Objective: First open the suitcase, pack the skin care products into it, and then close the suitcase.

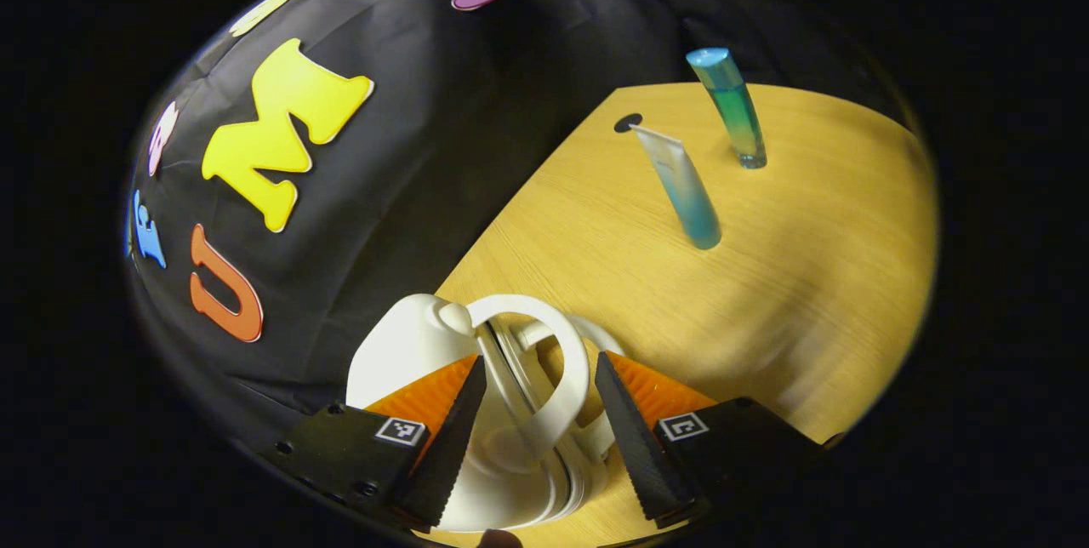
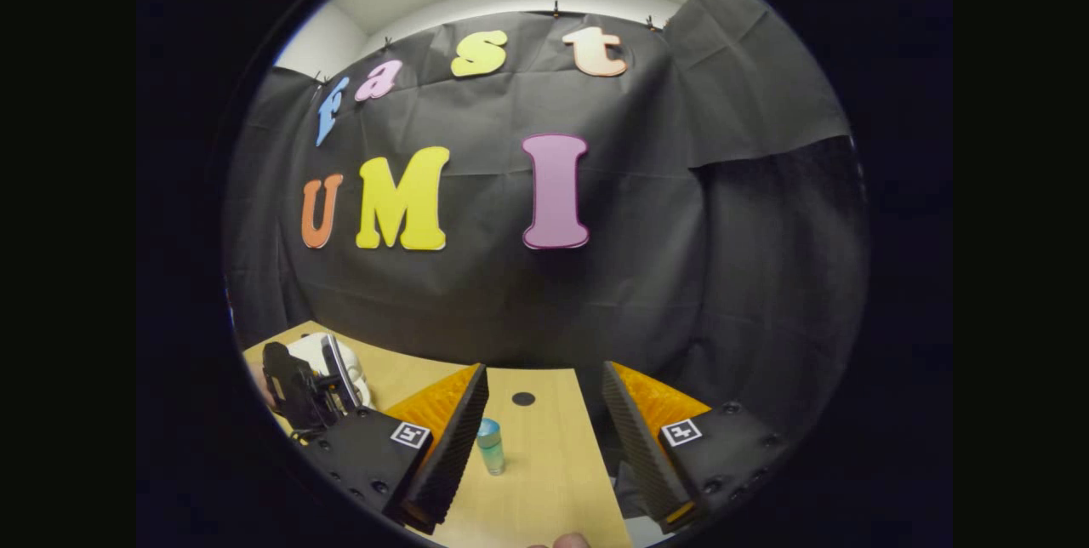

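- In the left gripper view, the left gripper (image 1: 538,429) is nearest, its two black-and-orange fingers spread apart with nothing clamped between them.
- Between and just past those fingers stands the white suitcase (image 1: 408,344), a small rounded shell on the wooden table (image 1: 808,293). Its looped white handle (image 1: 553,361) rises in the gap between the fingers; whether either finger touches the handle cannot be told.
- The two halves of the suitcase look pressed together along a dark seam, so its inside is hidden and nothing can be said of any contents.
- Farther out on the table stands a blue tube (image 1: 685,186), cap down, well apart from the suitcase.
- Beyond it stands a clear blue-green bottle (image 1: 733,105), near the tube but not touching it.
- A small dark hole (image 1: 628,122) in the tabletop lies just beside the top of the tube.
- In the right gripper view, the right gripper (image 2: 544,437) hangs with its fingers apart and empty.
- The blue-green bottle (image 2: 489,446) stands on the table just inside its left-hand finger.
- Far to the left there, the left gripper (image 2: 293,395) sits against the white suitcase (image 2: 340,365).
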`<state>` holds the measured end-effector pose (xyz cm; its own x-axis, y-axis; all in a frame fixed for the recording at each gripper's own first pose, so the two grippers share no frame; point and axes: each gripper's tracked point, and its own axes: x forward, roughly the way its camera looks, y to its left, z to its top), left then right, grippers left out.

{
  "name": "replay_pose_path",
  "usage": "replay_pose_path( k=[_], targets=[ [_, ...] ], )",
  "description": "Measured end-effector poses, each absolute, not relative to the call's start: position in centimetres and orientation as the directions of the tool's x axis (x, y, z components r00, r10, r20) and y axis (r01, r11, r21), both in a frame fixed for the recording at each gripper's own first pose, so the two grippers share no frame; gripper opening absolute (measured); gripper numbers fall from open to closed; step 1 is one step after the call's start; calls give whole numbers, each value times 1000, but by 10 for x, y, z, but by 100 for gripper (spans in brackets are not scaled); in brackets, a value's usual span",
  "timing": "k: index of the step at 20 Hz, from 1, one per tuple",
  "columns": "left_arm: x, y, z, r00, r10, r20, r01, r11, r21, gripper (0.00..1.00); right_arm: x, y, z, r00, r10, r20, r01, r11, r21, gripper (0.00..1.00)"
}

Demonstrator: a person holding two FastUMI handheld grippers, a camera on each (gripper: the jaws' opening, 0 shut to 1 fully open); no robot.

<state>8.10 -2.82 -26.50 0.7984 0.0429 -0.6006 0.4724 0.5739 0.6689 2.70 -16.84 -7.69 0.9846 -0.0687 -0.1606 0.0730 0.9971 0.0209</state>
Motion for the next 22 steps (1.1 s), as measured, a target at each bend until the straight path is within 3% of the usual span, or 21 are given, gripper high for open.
replay_pose_path(
  k=[4, 7, 11, 18, 22],
  targets=[
    [86, -25, -275, 779, 53, -625, 507, 535, 676, 73, 20, -173, -82, 978, -114, -174, 119, 993, 18, 80],
    [84, -26, -282, 754, 50, -654, 537, 527, 659, 46, 8, -166, -82, 975, -139, -175, 144, 990, 14, 80],
    [81, -32, -276, 754, 37, -656, 546, 520, 657, 27, -5, -157, -76, 973, -162, -163, 164, 987, -2, 80],
    [80, -34, -232, 799, -48, -599, 496, 616, 612, 9, -12, -138, -65, 973, -181, -140, 181, 983, -11, 79],
    [90, -11, -161, 872, -100, -478, 390, 733, 557, 4, -9, -109, -54, 982, -148, -121, 147, 989, -18, 80]
  ],
)
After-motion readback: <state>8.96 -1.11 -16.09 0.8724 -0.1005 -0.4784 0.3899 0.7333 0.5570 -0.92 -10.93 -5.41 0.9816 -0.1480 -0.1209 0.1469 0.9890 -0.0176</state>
